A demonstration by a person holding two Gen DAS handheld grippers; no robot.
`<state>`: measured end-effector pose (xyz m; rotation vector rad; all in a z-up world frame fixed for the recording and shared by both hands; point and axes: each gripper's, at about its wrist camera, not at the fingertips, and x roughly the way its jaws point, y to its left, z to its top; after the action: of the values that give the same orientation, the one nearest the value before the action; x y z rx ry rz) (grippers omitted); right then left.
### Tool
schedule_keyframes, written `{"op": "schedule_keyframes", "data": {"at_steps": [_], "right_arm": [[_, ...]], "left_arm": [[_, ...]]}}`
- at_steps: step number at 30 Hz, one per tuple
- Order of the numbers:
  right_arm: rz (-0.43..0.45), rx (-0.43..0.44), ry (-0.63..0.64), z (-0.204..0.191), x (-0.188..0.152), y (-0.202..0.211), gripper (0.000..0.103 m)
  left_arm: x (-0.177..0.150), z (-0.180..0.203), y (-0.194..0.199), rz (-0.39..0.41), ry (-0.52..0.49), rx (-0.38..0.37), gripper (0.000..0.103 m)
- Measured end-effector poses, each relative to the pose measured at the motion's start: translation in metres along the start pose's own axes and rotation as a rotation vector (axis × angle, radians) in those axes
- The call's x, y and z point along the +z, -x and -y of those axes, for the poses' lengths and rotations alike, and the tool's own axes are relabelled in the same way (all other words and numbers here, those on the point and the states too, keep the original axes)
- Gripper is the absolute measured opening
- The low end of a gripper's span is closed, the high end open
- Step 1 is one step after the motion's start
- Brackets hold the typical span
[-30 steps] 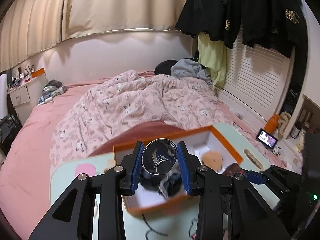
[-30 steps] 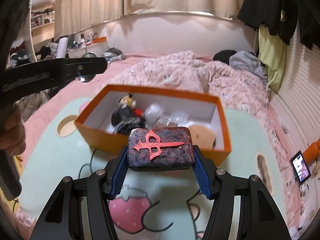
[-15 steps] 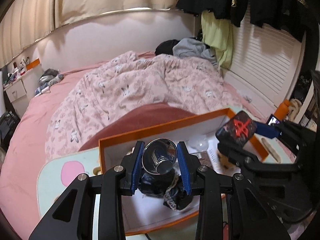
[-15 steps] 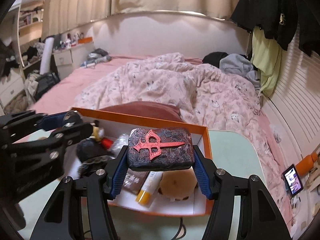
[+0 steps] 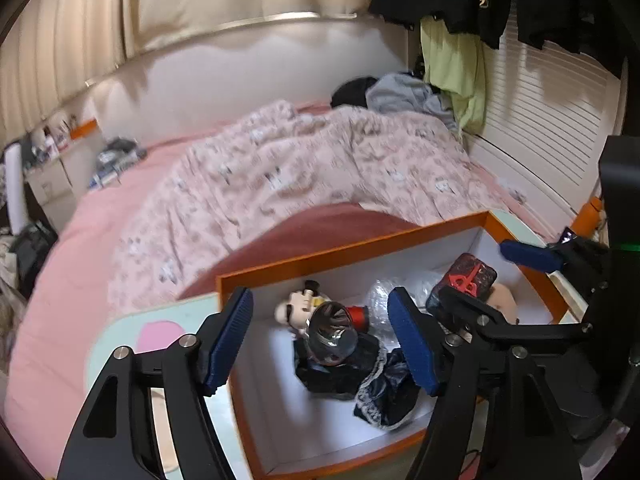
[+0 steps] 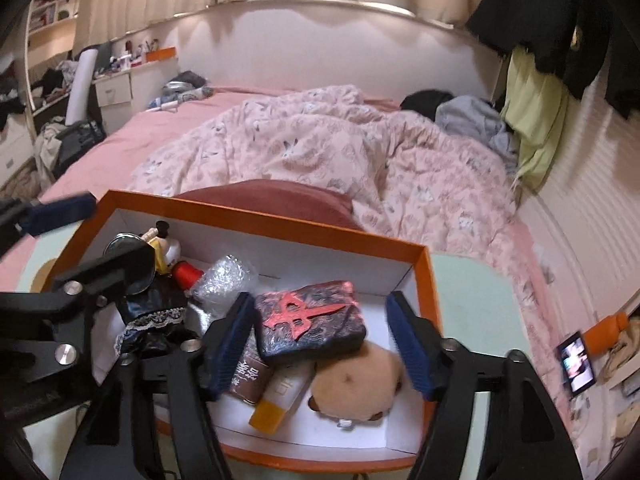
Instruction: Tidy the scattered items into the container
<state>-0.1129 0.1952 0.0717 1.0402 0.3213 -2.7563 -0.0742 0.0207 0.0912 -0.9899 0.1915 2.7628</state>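
An orange-rimmed white box (image 5: 352,248) (image 6: 260,220) stands on the mint table. My left gripper (image 5: 320,340) hangs over the box's left end with its jaws opening. A shiny metal cup (image 5: 332,336) lies free between the pads, resting on a black lace-trimmed doll dress (image 5: 360,376). Over the box's right end, my right gripper (image 6: 320,340) also has its jaws opening. A dark case with a red emblem (image 6: 312,320) (image 5: 466,280) lies tilted between its pads, loose on a tan plush (image 6: 360,380) and a yellow-capped tube (image 6: 280,396).
The box also holds a small white-headed figure (image 5: 296,308), a red spool (image 5: 358,316), bubble wrap (image 6: 224,280) and a brown tube (image 6: 248,376). A bed with a pink quilt (image 6: 320,148) lies beyond. A lit phone (image 6: 576,364) stands at the right.
Both grippers moved in over the box and opened. The metal cup left my left jaws and lies on the doll dress. The emblem case dropped from my right jaws onto the plush.
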Motion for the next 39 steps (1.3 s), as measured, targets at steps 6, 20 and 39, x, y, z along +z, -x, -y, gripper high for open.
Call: {"op": "schedule_keyframes", "data": {"at_steps": [6, 20, 39], "right_arm": [[0.037, 0.006, 0.018, -0.005, -0.004, 0.020, 0.081], [-0.093, 0.061, 0.018, -0.010, -0.064, 0.065, 0.083], [-0.257, 0.094, -0.150, 0.012, -0.108, 0.020, 0.103]], "left_arm": [[-0.004, -0.005, 0.023, 0.000, 0.032, -0.037, 0.070], [-0.076, 0.021, 0.072, -0.042, 0.092, -0.103, 0.070], [-0.121, 0.008, 0.010, -0.200, 0.153, 0.120, 0.103]]}}
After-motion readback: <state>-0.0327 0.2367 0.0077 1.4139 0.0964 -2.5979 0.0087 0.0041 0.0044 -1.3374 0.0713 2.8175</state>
